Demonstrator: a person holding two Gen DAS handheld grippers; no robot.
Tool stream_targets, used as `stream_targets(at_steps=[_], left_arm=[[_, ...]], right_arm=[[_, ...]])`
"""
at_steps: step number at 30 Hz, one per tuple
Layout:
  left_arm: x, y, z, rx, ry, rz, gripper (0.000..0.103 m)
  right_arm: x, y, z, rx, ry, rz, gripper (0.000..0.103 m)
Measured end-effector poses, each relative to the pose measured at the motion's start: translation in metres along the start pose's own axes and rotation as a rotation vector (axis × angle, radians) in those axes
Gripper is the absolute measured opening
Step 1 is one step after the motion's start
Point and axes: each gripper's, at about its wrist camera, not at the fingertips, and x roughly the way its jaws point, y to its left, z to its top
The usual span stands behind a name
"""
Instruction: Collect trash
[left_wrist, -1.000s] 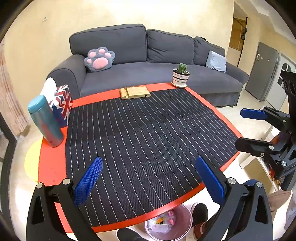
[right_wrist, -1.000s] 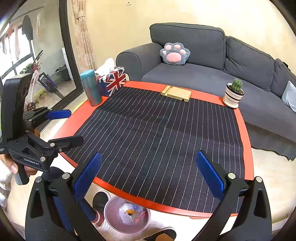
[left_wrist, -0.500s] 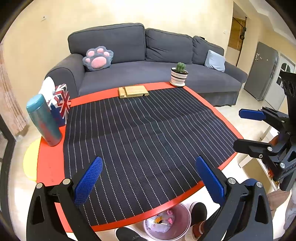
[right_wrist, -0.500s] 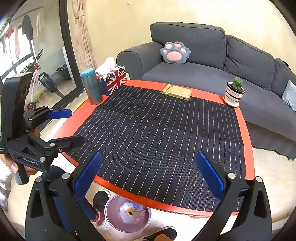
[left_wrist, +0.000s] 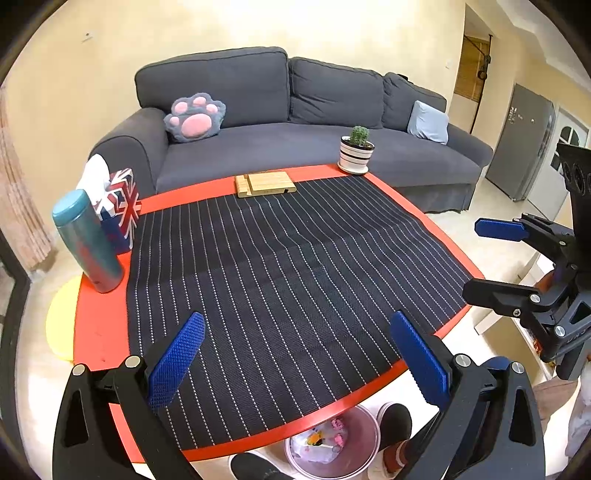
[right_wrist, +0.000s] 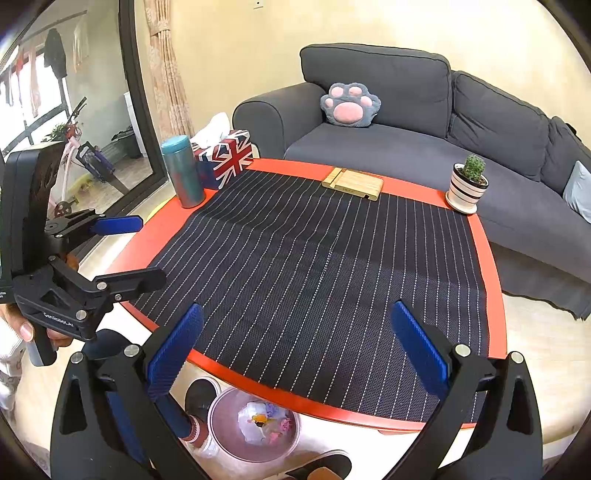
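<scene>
A pinkish translucent trash bin stands on the floor under the table's near edge, with crumpled trash lying inside. My left gripper hovers open over the near part of the striped mat, nothing between its blue pads. It also shows at the left of the right wrist view as the left gripper, held in a hand. My right gripper is open and empty above the table's near edge. The left wrist view catches the right gripper at the right.
On the red table lies a black striped mat, with a teal tumbler, a flag-print tissue box, a wooden stand and a potted cactus. A grey sofa stands behind. A dark shoe is beside the bin.
Both views have drifted only slightly. Both grippers stay open and empty, and nothing on the table has moved.
</scene>
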Motion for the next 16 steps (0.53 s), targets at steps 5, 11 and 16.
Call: stream_targets(at_steps=[5,11,16], left_arm=[[-0.0001,0.0006,-0.0002,0.000,-0.001,-0.001,0.097],[0.0027,0.0005,-0.0004,0.008,0.014,0.019,0.097],[0.0038,0.0013,-0.0006,0.010,0.009,0.035,0.097]], right_arm=[[-0.0003,-0.0002,0.0004,-0.001,0.000,0.001,0.100],[-0.0005,-0.0006,0.0019,-0.002,0.003,0.007,0.100],[0.0012,-0.0002,0.0019,-0.002,0.007,0.010,0.100]])
